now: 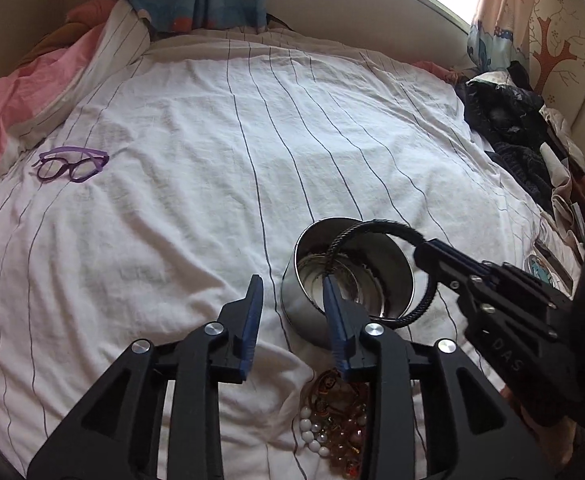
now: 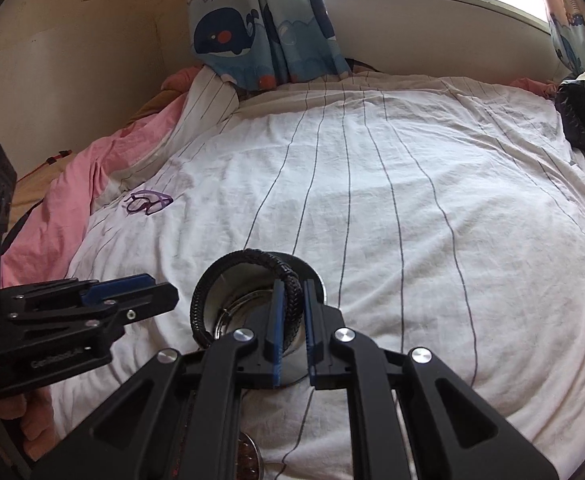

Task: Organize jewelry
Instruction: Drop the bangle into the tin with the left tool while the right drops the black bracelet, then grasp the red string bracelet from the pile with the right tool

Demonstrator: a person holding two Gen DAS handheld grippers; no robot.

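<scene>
Right claw [image 2: 292,312] pinches black braided bracelet [image 2: 228,276] over steel tin [image 1: 312,304], lower centre; left claw [image 1: 292,308] spread, empty.

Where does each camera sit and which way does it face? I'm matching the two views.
Left wrist: rides the open left gripper, facing across the striped bed; right gripper enters at right.
Right wrist: rides the right gripper, clamping the black braided bracelet over the metal tin.
Shared: tin, bracelet, purple glasses.
</scene>
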